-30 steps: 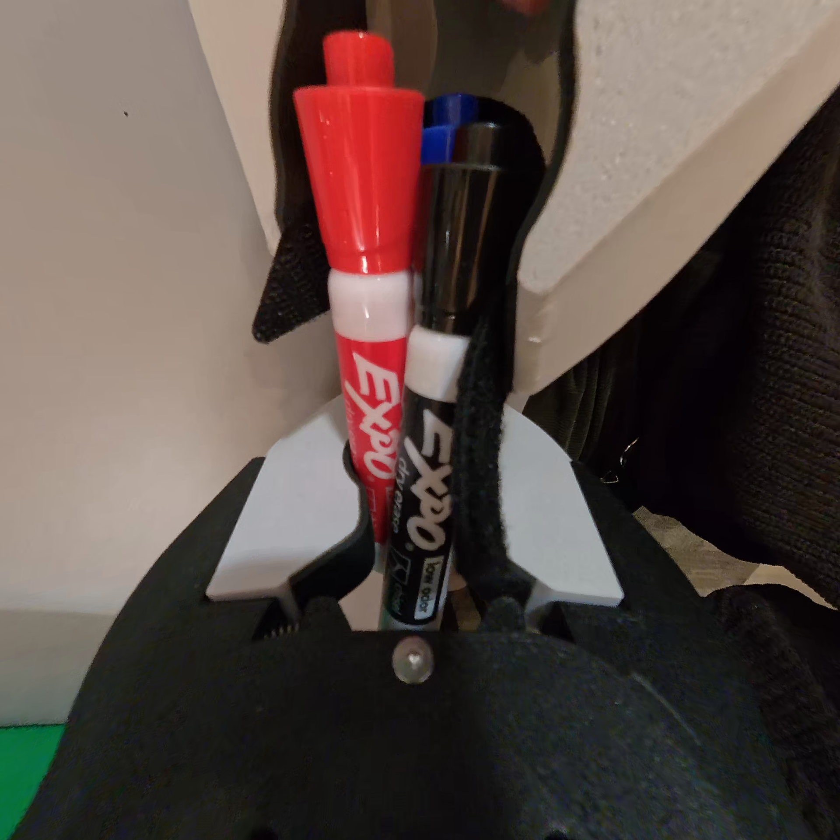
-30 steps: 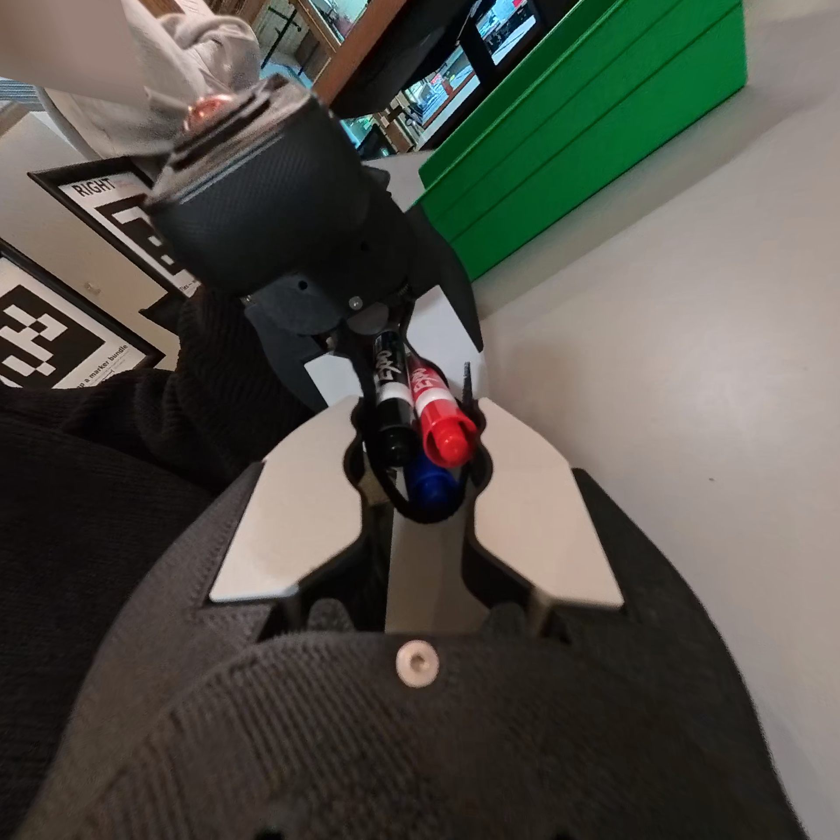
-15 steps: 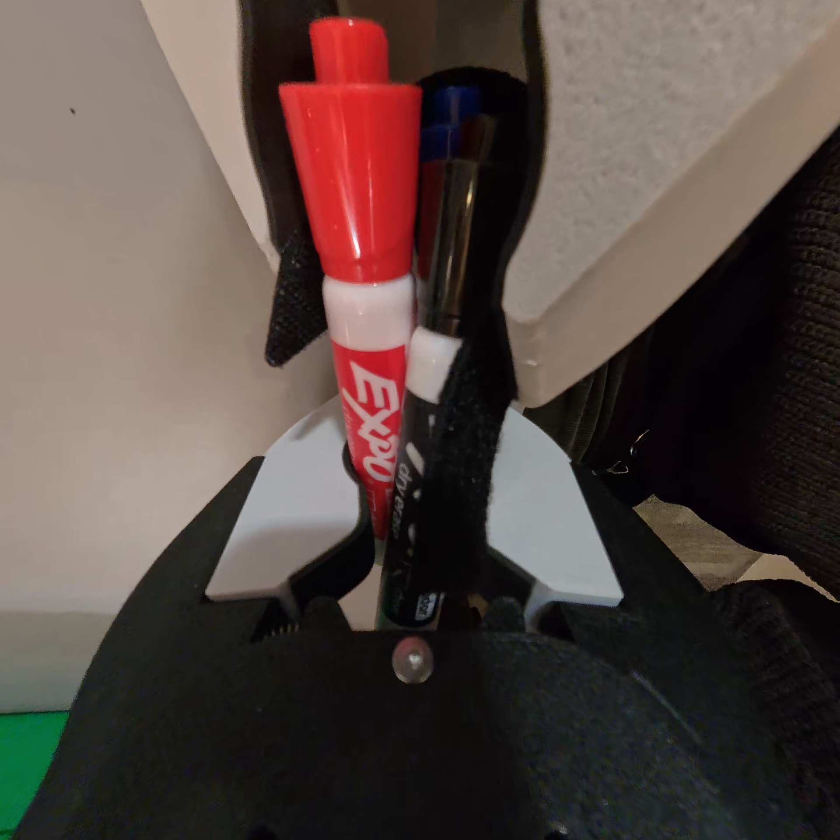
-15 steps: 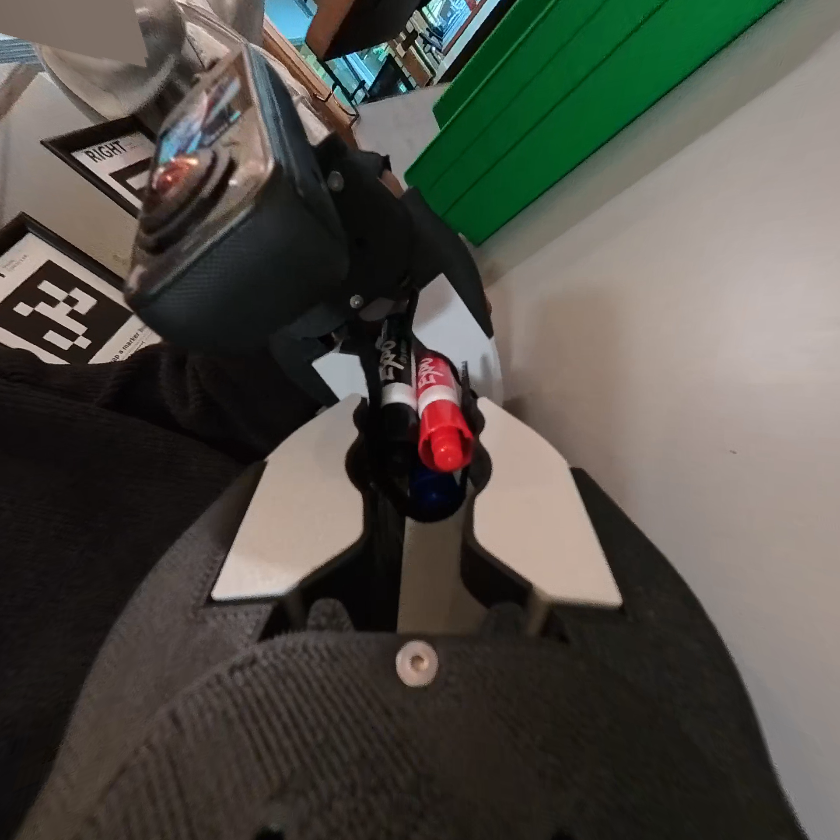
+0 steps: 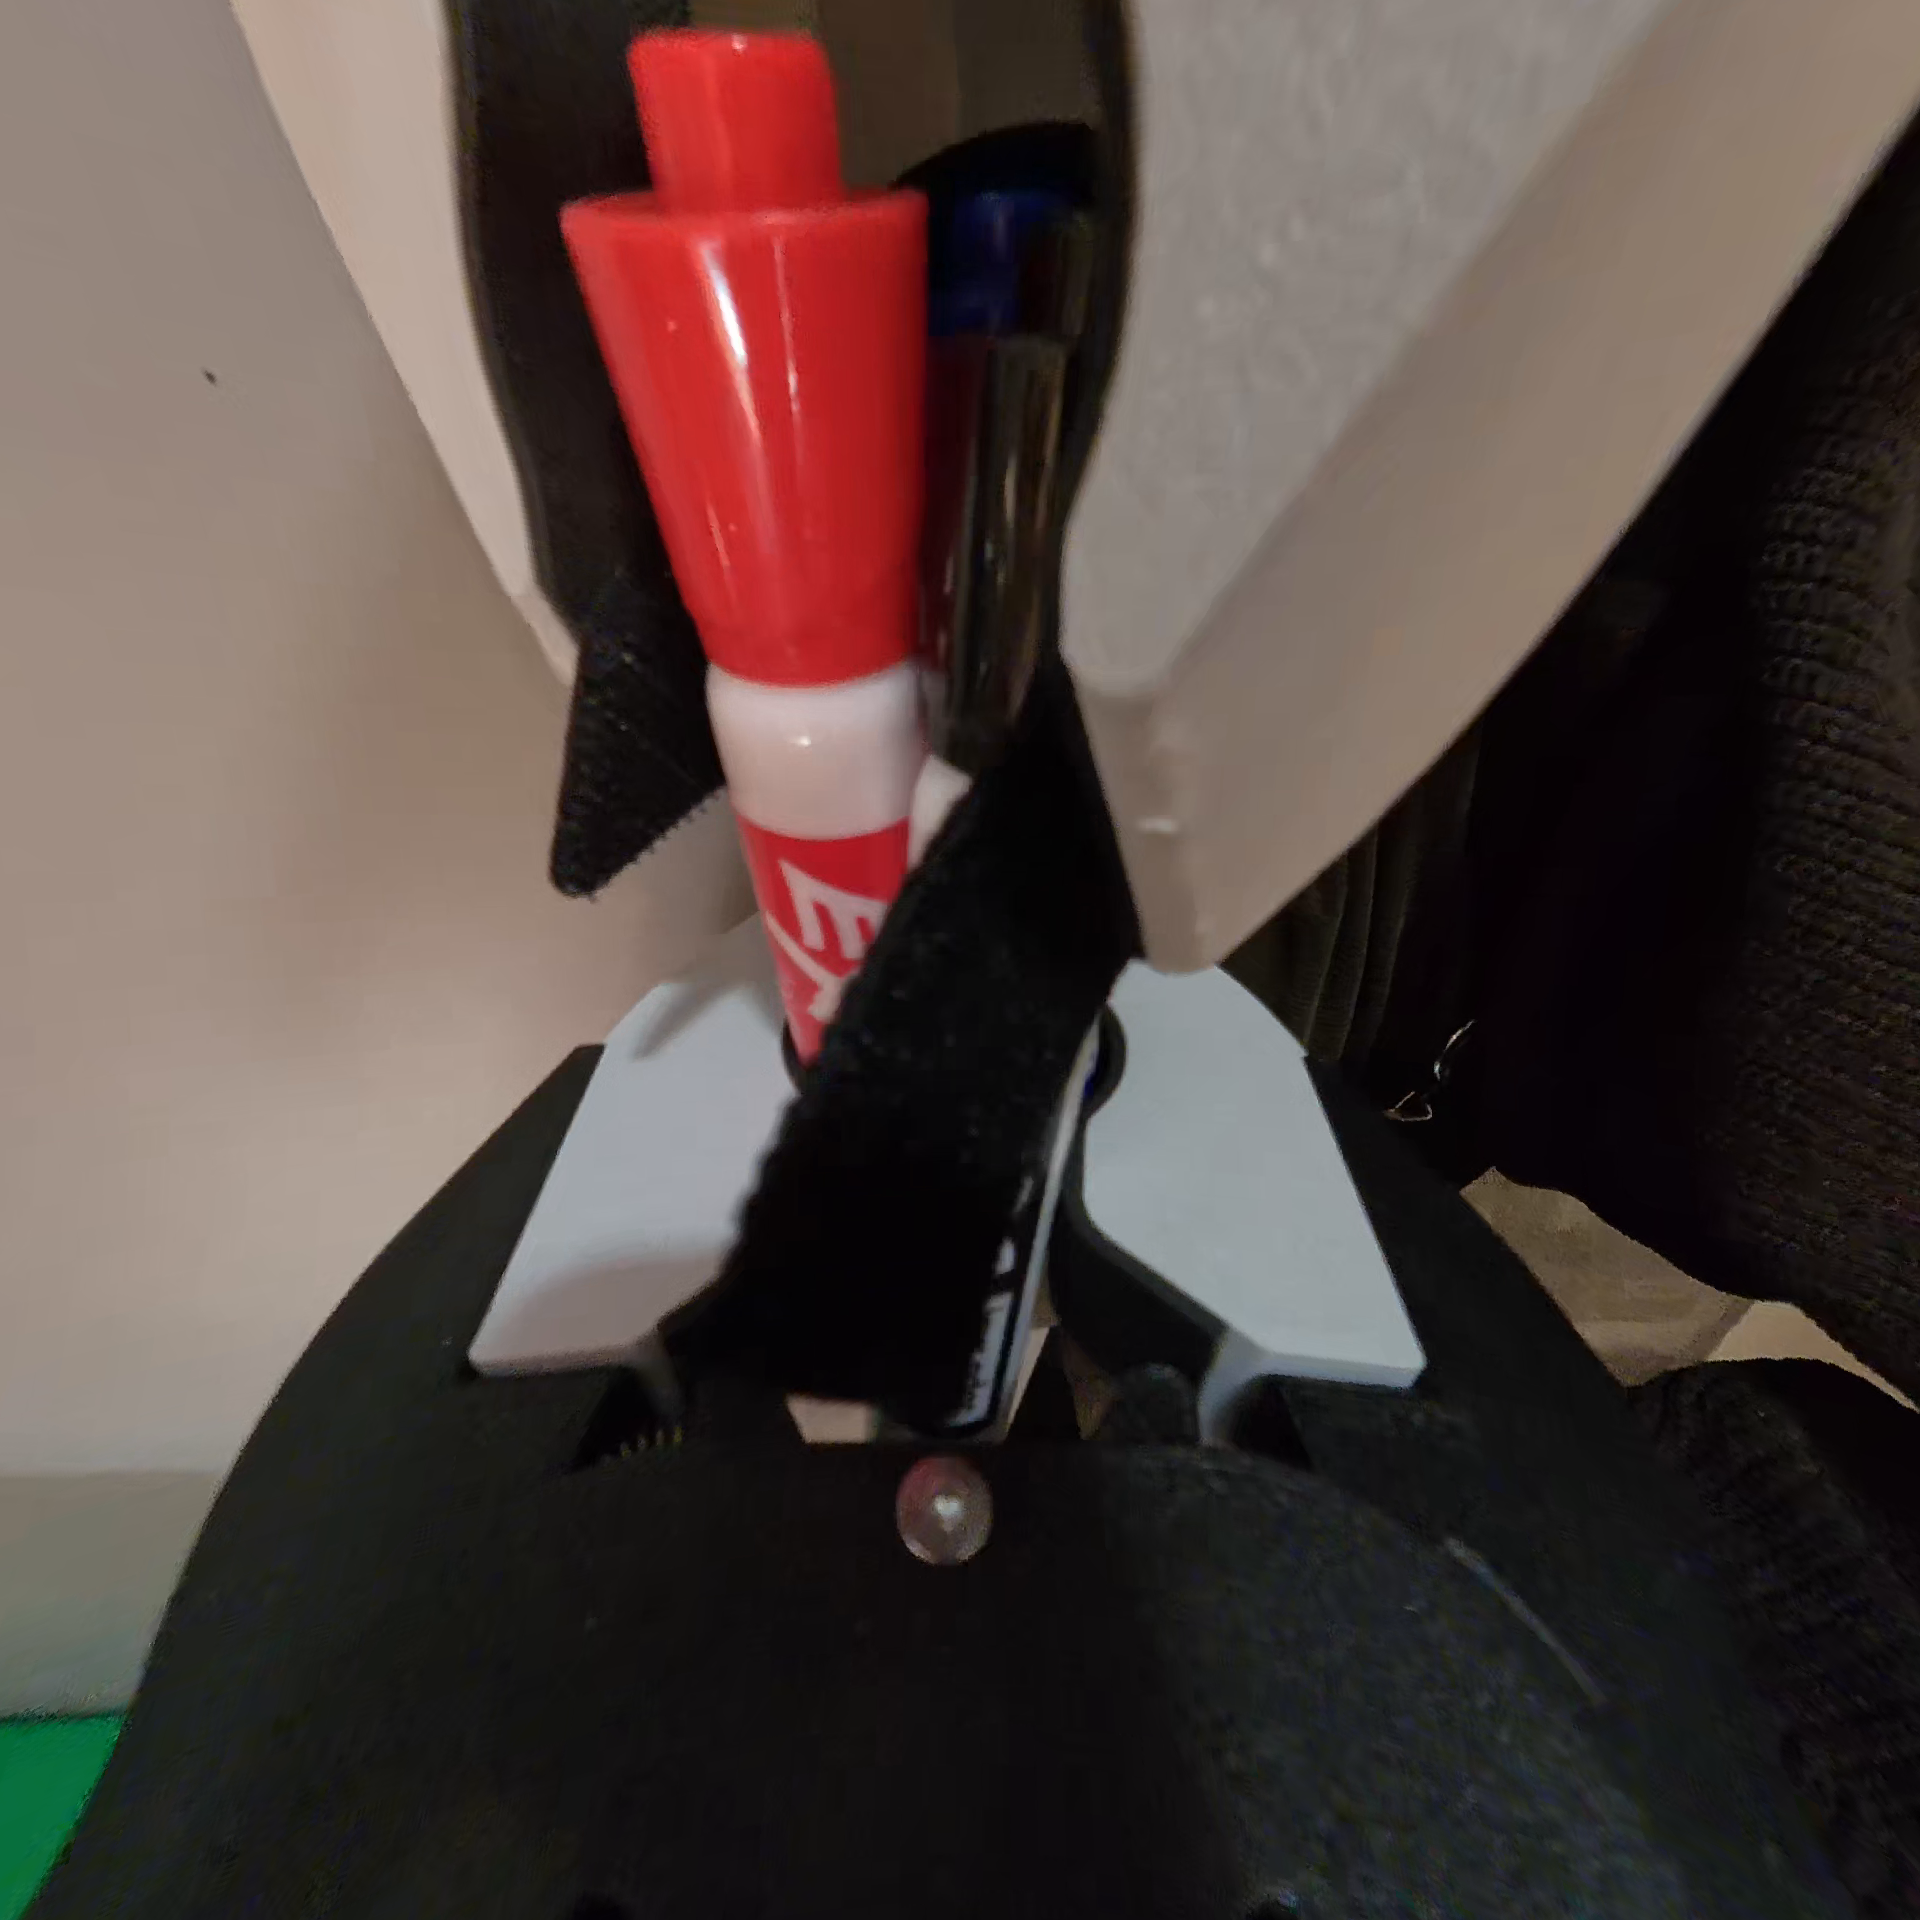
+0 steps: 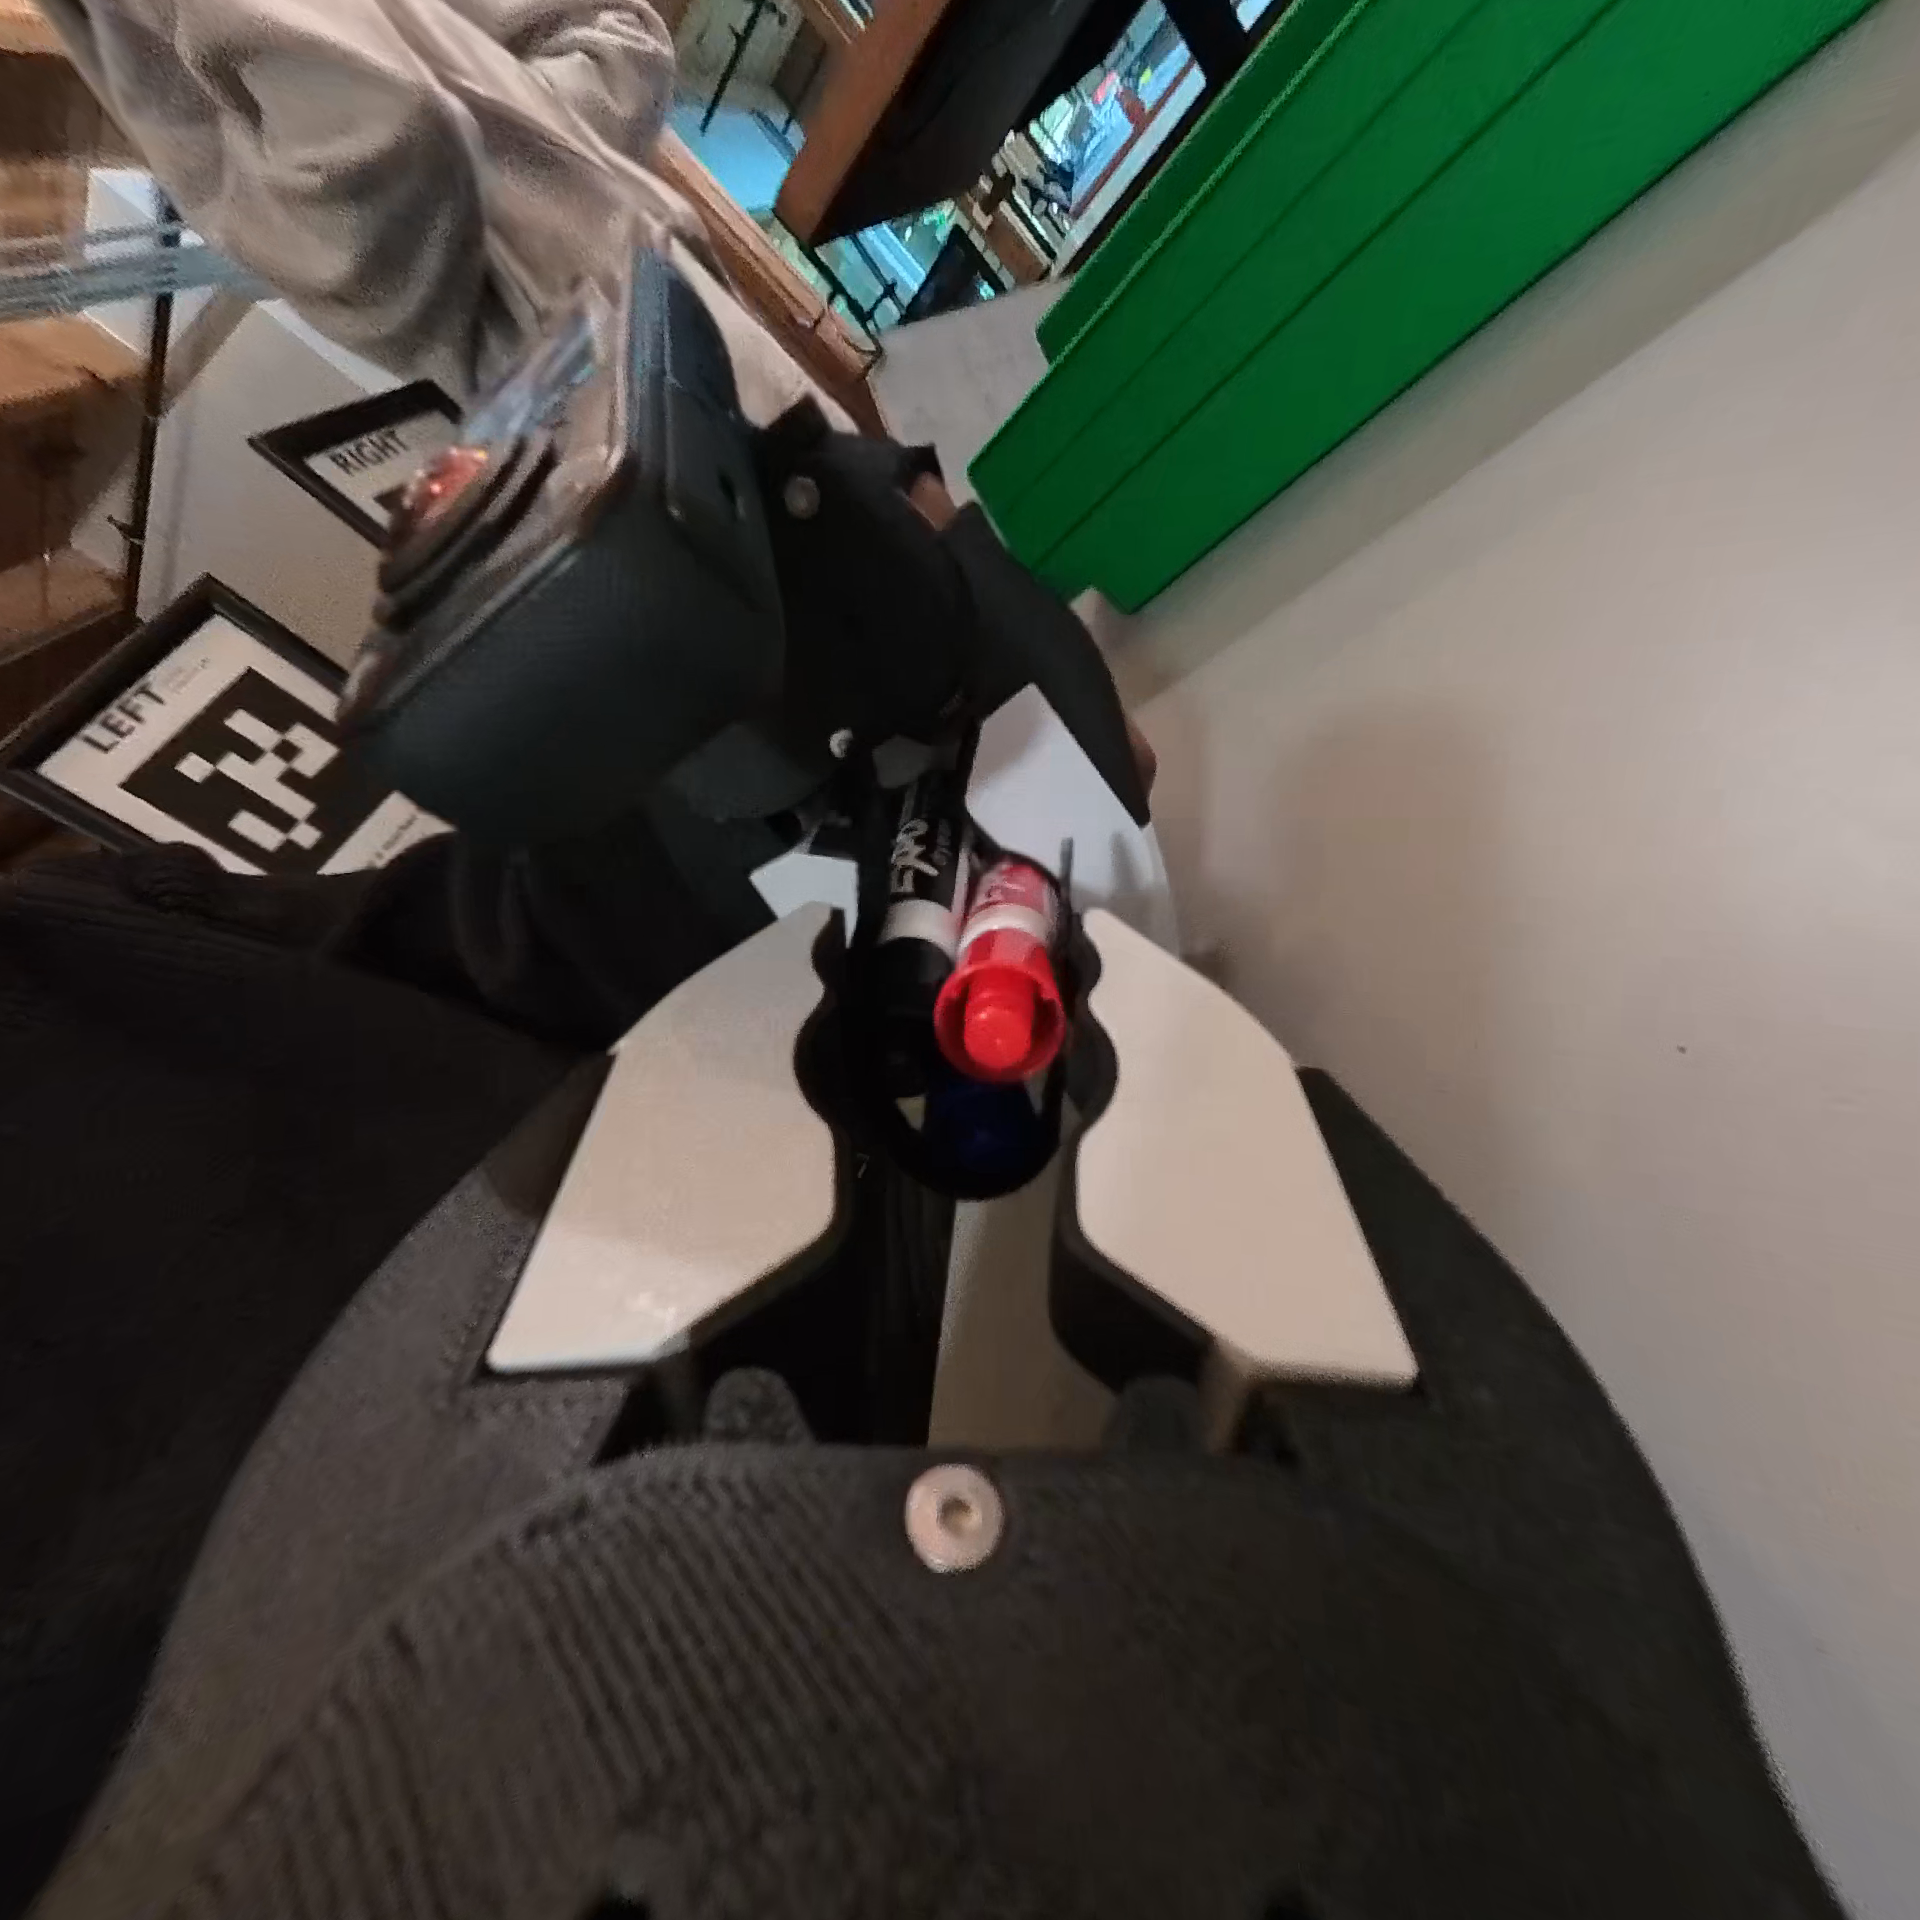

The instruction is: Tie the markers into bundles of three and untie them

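Observation:
My left gripper [image 5: 940, 1049] is shut on three markers, which stick out forward. The red marker [image 5: 758, 436] is on the left. The black marker [image 5: 1023, 499] is on the right, with the blue marker [image 5: 987, 249] behind it. A black hook-and-loop strap [image 5: 925, 1101] runs slantwise across the barrels. It runs up between the white fingers [image 5: 1351, 312] of the other gripper, and one loose end [image 5: 613, 790] pokes out on the left. My right gripper [image 6: 956, 935] is closed on the strap, which loops around the cap ends of the red [image 6: 1000, 1023], black [image 6: 914, 914] and blue [image 6: 982, 1138] markers.
The white tabletop [image 6: 1558, 883] lies below, with a green box [image 6: 1351, 312] at its far side. Two framed black-and-white tag cards [image 6: 239, 769] stand at the left. A person's grey sleeve [image 6: 364, 156] is above them. A black knit sleeve [image 5: 1714, 831] is close on the right. My hands' fingertips stand some 8 centimetres from each other.
The strap has swung from the right side of the black marker to lie slantwise across the barrels. The right gripper has turned and moved closer around the caps.

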The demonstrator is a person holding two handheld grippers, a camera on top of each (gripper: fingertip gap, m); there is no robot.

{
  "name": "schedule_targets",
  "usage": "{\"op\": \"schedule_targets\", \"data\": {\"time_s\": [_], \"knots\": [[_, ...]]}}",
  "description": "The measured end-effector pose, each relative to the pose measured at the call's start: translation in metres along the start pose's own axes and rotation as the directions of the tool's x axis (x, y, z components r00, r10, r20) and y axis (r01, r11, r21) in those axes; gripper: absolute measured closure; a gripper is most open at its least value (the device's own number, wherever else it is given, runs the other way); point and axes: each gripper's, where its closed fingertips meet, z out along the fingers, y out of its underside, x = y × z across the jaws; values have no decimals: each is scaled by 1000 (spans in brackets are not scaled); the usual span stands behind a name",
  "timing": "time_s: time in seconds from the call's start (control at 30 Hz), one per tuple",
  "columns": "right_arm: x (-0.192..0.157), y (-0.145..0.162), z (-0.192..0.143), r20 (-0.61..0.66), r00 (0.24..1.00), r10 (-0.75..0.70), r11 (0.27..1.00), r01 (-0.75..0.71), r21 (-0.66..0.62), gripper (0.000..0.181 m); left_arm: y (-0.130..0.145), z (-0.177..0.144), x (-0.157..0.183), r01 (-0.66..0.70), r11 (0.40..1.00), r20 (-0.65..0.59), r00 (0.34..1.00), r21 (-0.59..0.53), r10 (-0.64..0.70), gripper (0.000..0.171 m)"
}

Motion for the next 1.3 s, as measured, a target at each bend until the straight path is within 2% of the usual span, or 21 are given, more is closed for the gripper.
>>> {"op": "schedule_targets", "data": {"time_s": [0.13,0.2,0.3,0.43,0.6,0.7,0.8,0.87,0.93,1.03,1.17,1.3], "knots": [[-6,-18,-6,48,999,-18,990,11,138,142,-12,-7,0,-20,995,-11,1000,102,21,128],[-10,-28,-9,71,997,-32,975,15,221,152,-18,-11,1,-34,988,-18,999,152,37,128],[-12,-32,-12,74,996,-46,966,25,259,156,-18,-14,1,-29,985,-27,999,168,34,128],[-2,-35,-18,-50,995,-83,971,92,219,147,-12,-10,-9,-4,990,3,1000,144,4,128],[11,-55,-56,-272,948,-166,951,226,209,138,-3,-6,-17,19,991,-3,1000,135,-19,128],[25,-51,-74,-387,894,-225,954,283,98,140,0,-10,-23,40,985,-5,999,166,-40,128],[51,-17,-80,-442,841,-312,950,262,-172,141,5,-8,-26,51,988,-1,999,148,-52,128],[67,9,-80,-444,795,-413,894,262,-363,141,4,-4,-25,45,990,-4,999,135,-45,128],[75,25,-75,-421,751,-509,824,284,-490,139,1,-3,-23,34,989,-7,999,142,-33,128],[75,42,-64,-349,718,-602,732,321,-601,134,0,-2,-21,25,990,-4,1000,136,-24,127],[66,55,-52,-238,659,-714,611,419,-672,125,1,-4,-23,31,989,1,1000,143,-32,128],[57,66,-40,-162,669,-726,571,454,-684,113,5,-8,-27,46,988,5,999,150,-47,128]]}}
